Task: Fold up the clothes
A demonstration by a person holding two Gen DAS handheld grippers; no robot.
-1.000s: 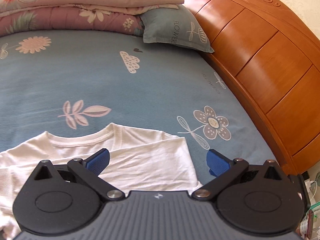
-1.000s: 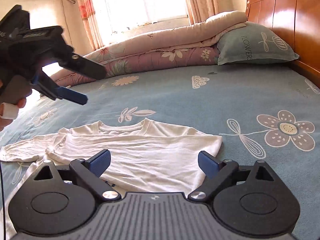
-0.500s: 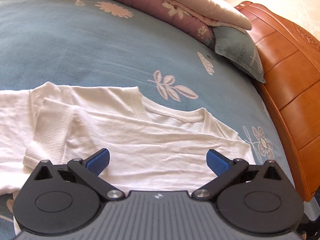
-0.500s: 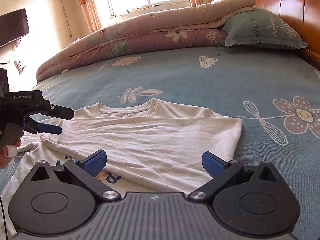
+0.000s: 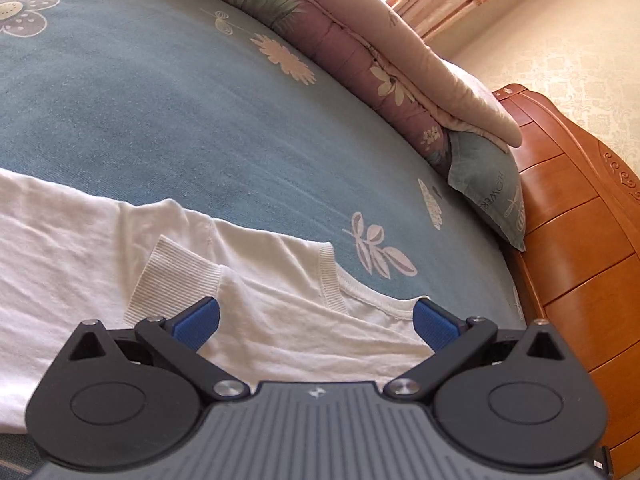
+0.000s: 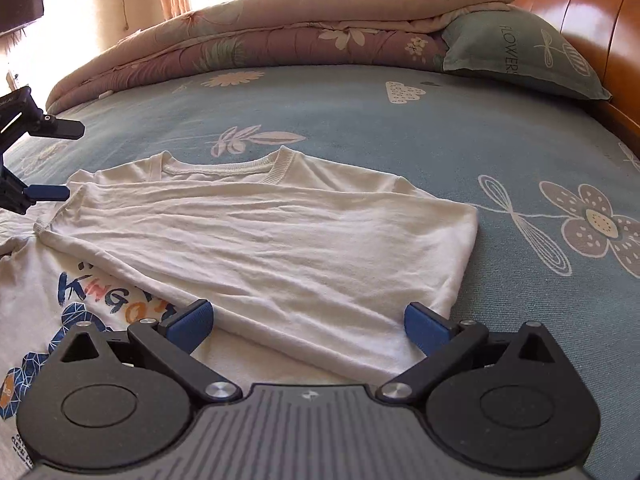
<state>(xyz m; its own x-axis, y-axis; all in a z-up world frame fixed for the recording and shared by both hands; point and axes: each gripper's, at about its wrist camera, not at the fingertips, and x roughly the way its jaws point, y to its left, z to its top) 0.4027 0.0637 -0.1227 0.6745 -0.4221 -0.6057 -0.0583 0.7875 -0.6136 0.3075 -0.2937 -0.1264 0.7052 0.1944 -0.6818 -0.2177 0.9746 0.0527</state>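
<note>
Shirt (image 6: 256, 240) right side already folded over; left gripper (image 5: 316, 320) has swung left toward cuff (image 5: 176, 276), right gripper (image 6: 306, 322) closer in, both spread, empty; left sleeve probably next.

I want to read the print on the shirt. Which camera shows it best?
The right wrist view: the blue and orange lettering shows on the white shirt beside the folded-over half. The left wrist view shows only plain fabric, the collar and a ribbed cuff.
</note>
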